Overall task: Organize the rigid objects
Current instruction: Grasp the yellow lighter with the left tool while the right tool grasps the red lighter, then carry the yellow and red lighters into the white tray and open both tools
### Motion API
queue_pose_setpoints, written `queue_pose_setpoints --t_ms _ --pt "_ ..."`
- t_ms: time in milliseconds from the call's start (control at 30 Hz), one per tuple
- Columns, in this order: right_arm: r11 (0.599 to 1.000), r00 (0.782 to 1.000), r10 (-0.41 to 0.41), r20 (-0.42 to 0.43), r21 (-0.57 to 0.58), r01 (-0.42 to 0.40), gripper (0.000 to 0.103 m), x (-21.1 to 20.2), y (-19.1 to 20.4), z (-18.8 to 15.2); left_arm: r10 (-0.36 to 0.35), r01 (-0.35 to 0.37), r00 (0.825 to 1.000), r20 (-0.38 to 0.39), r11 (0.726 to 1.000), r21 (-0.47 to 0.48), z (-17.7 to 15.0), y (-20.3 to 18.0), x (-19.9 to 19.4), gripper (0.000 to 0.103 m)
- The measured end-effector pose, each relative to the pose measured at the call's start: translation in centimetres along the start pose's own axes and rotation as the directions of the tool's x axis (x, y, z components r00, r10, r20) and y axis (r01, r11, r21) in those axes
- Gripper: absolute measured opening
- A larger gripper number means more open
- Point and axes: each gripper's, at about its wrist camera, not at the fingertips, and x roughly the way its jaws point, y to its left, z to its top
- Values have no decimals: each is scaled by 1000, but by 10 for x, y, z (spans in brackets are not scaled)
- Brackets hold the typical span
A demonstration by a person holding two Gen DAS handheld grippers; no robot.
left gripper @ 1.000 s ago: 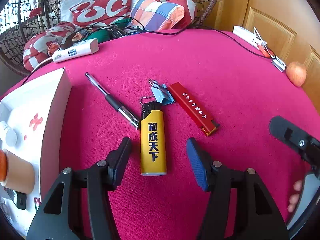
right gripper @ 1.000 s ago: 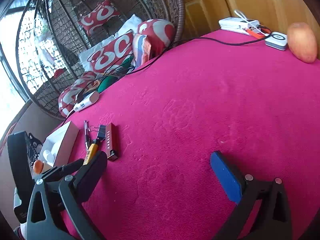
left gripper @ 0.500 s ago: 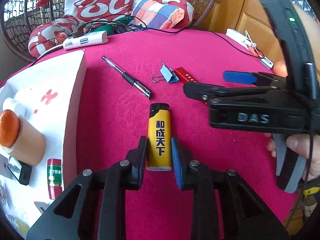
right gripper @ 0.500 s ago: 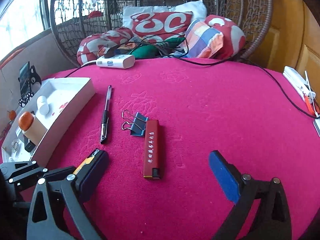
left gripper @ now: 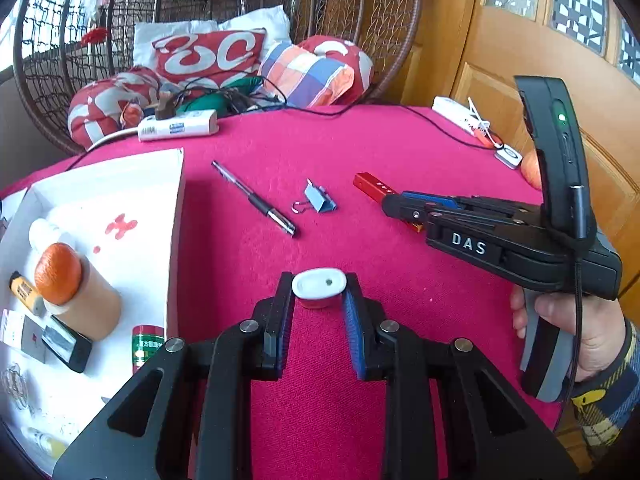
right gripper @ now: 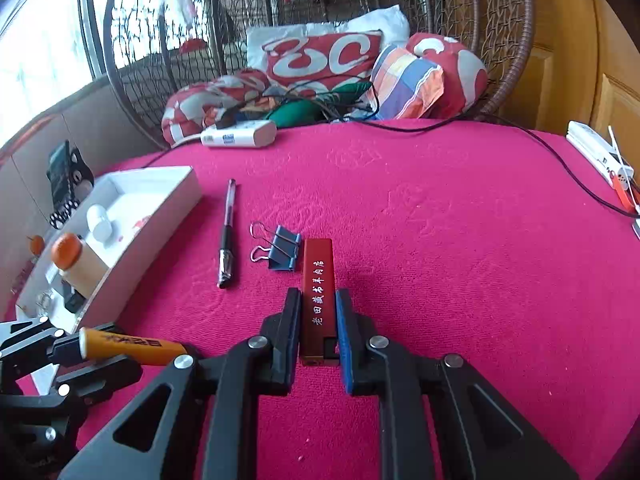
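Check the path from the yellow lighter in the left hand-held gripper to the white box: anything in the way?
Nothing visible blocks it. The left hand-held gripper holds the yellow lighter off the cloth, with bare red cloth between it and the white box. The pen lies farther back, off the path.

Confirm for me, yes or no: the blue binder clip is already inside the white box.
No. The blue binder clip lies on the red tablecloth between the pen and the red lighter, outside the white box.

wicker chair (right gripper: pixel 500 40) with cushions (right gripper: pixel 324 56), wooden door (left gripper: pixel 520 60), bright window (right gripper: pixel 36 40)
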Motion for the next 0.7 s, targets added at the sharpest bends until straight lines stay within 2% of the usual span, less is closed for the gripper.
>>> queue_pose_setpoints --t_ms 233,433,567,700 --pt "997 986 55 159 42 -63 16 -64 14 4 -10 10 991 130 1000 5 14 2 -42 23" --pt "996 970 88 227 0 -90 16 -89 37 14 -5 9 982 189 1000 -21 17 15 -65 23" --pt "996 967 87 239 -20 -85 16 -93 47 15 6 11 981 195 996 -87 16 39 -73 23" --pt "996 966 94 242 -15 -93 16 -95 48 13 -11 26 992 125 993 -119 5 48 -66 23"
